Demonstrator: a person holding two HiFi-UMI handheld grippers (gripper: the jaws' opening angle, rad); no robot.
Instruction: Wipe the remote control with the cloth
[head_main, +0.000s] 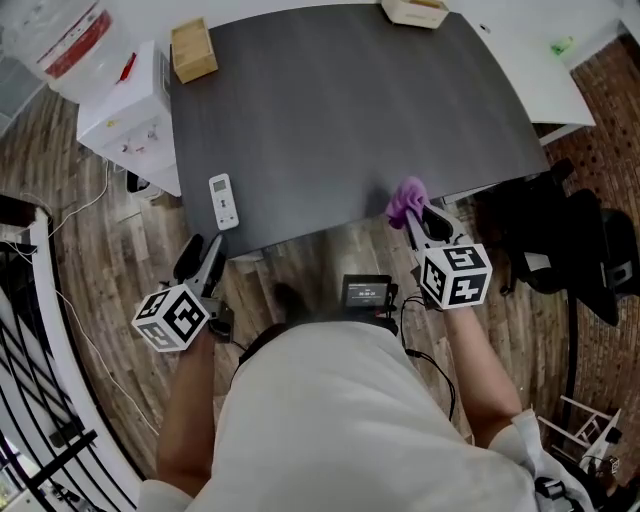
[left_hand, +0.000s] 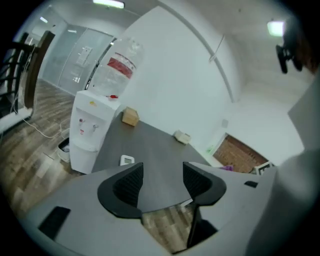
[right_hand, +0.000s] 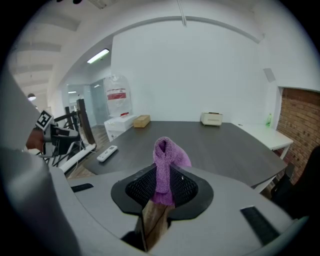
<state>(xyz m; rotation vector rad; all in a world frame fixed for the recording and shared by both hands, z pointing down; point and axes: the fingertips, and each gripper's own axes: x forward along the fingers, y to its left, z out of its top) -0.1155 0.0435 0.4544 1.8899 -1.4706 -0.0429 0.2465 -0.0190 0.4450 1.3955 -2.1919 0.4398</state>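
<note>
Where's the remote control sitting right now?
In the head view, the slim white plastic remote control lies on the dark grey table near its front left edge, just ahead of the open left hand-held gripper and near the white water dispenser.

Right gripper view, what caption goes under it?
Right gripper pinching a purple cloth, the remote control lying apart on the dark table.
</note>
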